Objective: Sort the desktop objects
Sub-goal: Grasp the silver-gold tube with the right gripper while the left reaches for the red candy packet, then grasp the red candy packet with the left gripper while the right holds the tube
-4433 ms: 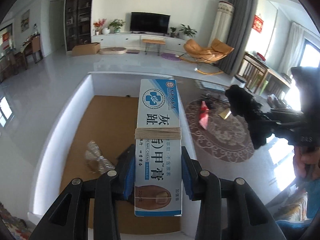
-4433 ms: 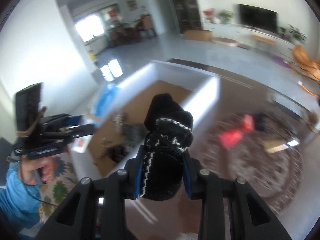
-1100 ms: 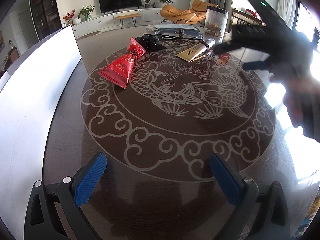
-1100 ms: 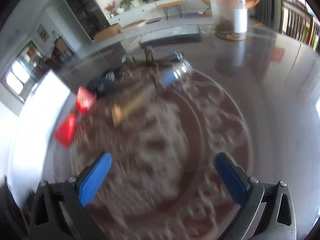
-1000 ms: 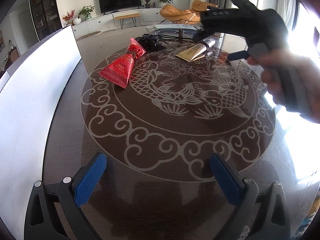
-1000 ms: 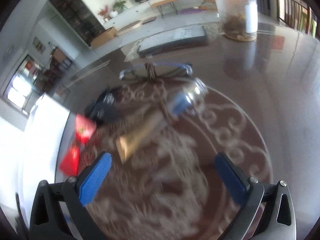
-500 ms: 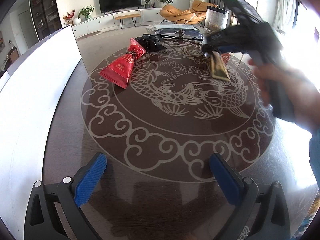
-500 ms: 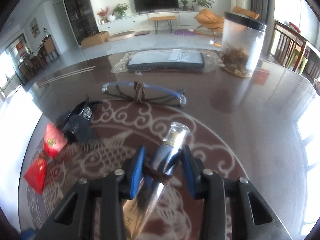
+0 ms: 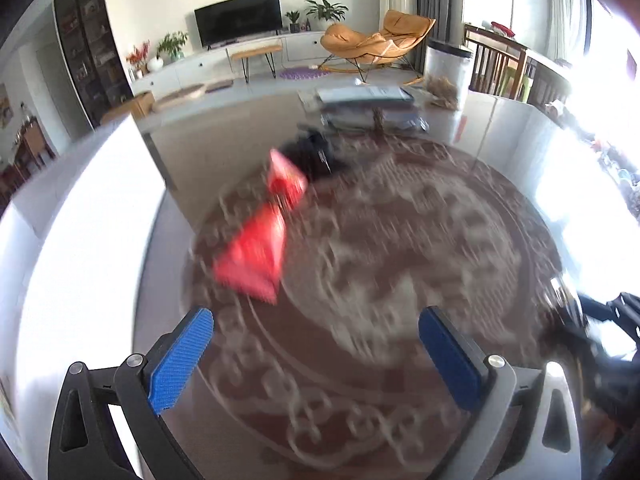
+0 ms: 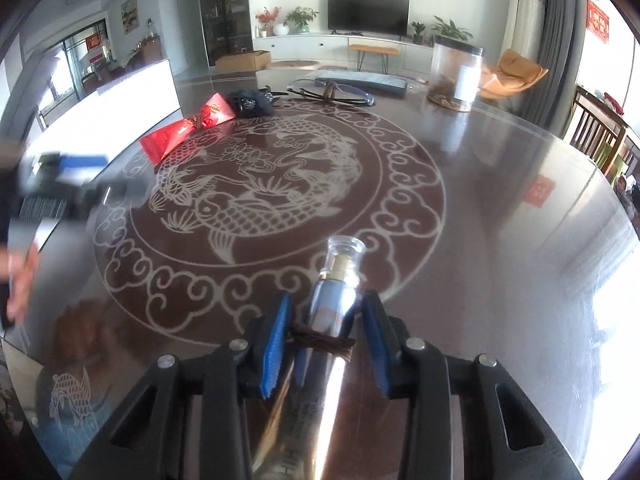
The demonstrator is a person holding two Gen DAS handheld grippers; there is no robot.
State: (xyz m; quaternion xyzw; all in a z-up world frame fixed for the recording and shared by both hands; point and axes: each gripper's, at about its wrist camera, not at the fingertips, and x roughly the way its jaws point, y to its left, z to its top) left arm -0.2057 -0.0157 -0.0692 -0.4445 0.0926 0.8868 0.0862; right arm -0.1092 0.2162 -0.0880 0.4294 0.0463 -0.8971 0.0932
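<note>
The gold tube [image 10: 320,352] that lay far on the worktop [image 10: 500,208] a second ago is now lifted; at the left, the left gripper [image 9: 316,356] has its fingers wide apart, holding nothing, near the red packet [image 9: 256,256]; at the right, the right gripper [image 10: 326,340] has its fingers clamped on the tube.
</note>
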